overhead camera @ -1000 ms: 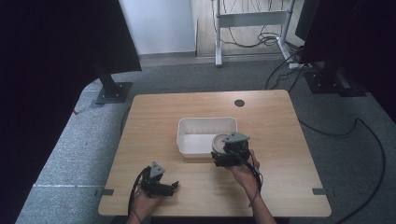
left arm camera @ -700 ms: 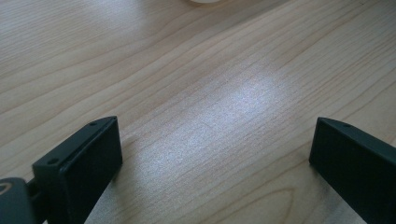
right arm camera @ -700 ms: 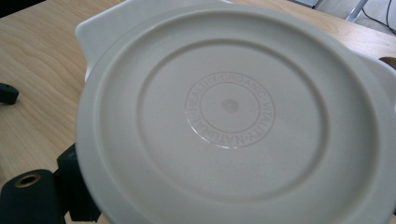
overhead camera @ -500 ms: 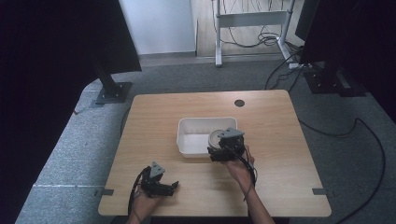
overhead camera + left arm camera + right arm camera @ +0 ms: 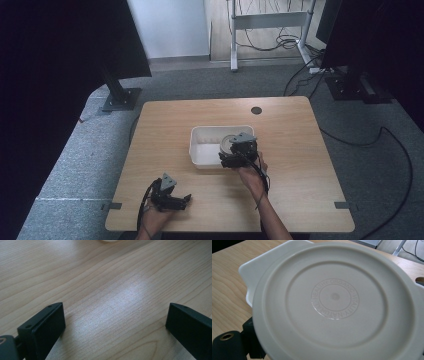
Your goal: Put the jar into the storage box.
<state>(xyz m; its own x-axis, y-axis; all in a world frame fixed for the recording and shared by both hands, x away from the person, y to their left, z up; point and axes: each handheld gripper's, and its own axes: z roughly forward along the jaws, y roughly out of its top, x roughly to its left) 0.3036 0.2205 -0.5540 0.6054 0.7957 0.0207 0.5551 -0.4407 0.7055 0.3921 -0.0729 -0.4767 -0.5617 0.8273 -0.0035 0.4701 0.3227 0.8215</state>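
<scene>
A round beige plate (image 5: 334,297) is seen from its underside, with embossed lettering ringing its centre. My right gripper (image 5: 231,151) is shut on its edge and holds it tilted over the right end of a white rectangular tub (image 5: 204,150) in the middle of the table. In the right gripper view one black jaw peeks out at the lower left, and the tub (image 5: 252,272) lies behind the plate. The plate (image 5: 227,142) shows pale in the high view. My left gripper (image 5: 181,201) rests near the table's front left edge, open (image 5: 115,327), with bare wood between its jaws.
The light wooden table (image 5: 300,150) has a dark cable hole (image 5: 256,110) near its far edge. Black stands (image 5: 120,97) and loose cables (image 5: 395,150) lie on the grey carpet around it. Bare wood stretches left and right of the tub.
My right gripper has carried the plate a little left and away from the person, further over the tub. The left gripper has stayed put.
</scene>
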